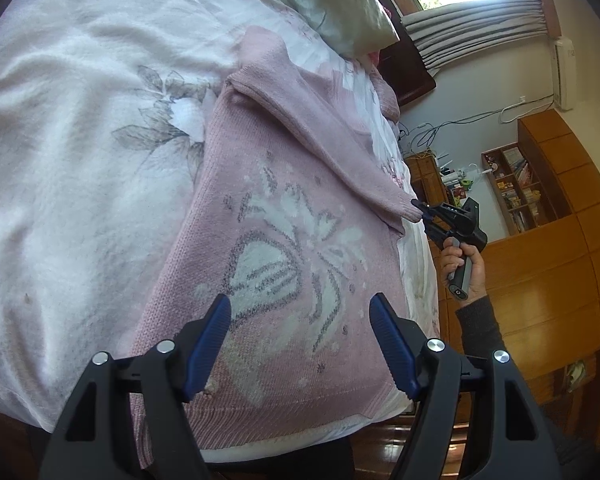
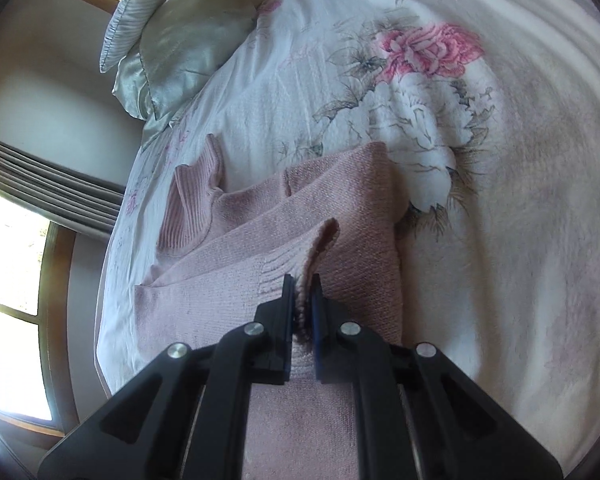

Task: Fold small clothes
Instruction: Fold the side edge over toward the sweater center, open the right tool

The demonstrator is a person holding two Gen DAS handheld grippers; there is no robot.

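Pillow (image 2: pixel 172 40) beyond claw-pinched sweater sleeve (image 2: pixel 300 264).

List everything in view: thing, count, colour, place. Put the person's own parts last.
sweater: one, pink with a white and grey knit motif, flat on the bed
sleeve cuff: one, pink ribbed, pinched at the bed's edge
bedspread: one, white with grey and pink flowers, under the sweater
pillows: two at least, pale green-grey, at the head of the bed
curtain: one, grey, bunched below the window
bookshelf: one, wooden, by the wall
left gripper: black with blue pads, open above the sweater
right gripper: black, shut on the sleeve cuff
hand: one, holding the right gripper's handle
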